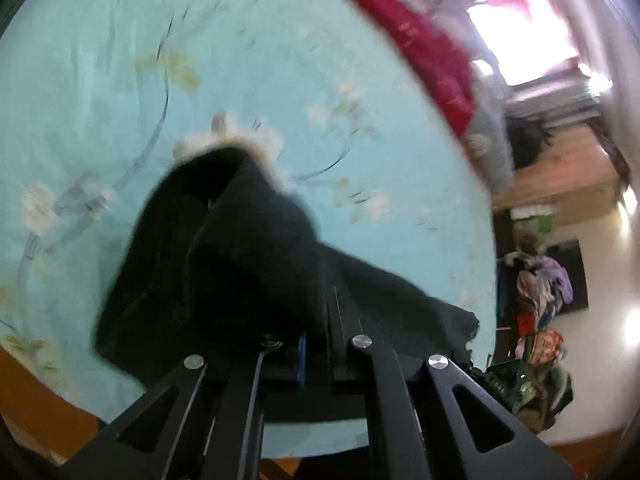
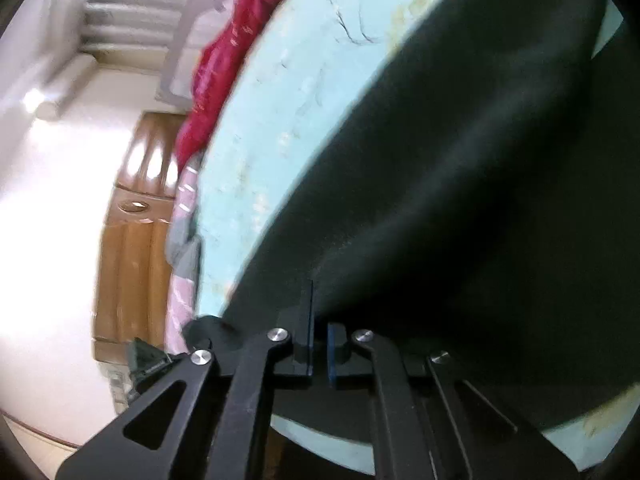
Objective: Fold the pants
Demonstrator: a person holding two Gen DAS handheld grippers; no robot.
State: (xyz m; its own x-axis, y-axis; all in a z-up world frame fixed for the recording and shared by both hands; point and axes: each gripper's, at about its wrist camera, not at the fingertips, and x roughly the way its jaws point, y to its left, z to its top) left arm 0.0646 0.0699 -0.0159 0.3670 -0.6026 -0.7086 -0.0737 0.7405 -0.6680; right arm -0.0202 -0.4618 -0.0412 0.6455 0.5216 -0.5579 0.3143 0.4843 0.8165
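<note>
The left gripper [image 1: 316, 344] is clamped on dark, soft knit pants [image 1: 224, 264], bunched with a fuzzy white lining edge. The right gripper [image 2: 319, 332] pinches the same smooth black cloth. Both hold it above the pale-blue floral bedsheet [image 1: 120, 80], a crimson blanket [image 1: 432, 52] beyond.

Daylight pours in from a blown-out window [image 1: 516, 28] in the left wrist view; glare also washes the white wall [image 2: 52, 208] in the right wrist view. Both pictures are smeared by motion blur, strongly curved by the fisheye, and dark at the corners. The black pants [image 2: 480, 184] show almost no detail.
</note>
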